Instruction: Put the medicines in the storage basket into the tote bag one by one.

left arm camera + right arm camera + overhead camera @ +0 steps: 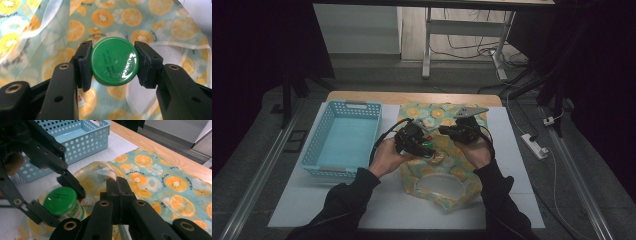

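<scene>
A green-lidded jar is grasped by its lid in the left gripper and held over the fruit-print bag on the bench. The right gripper is clenched, with bag fabric seemingly pinched between its jaws. A blue basket is placed left of the bag.

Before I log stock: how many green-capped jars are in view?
1: the jar sits clamped in the left gripper over the fruit-print bag. Others may be hidden inside the bag.
</scene>
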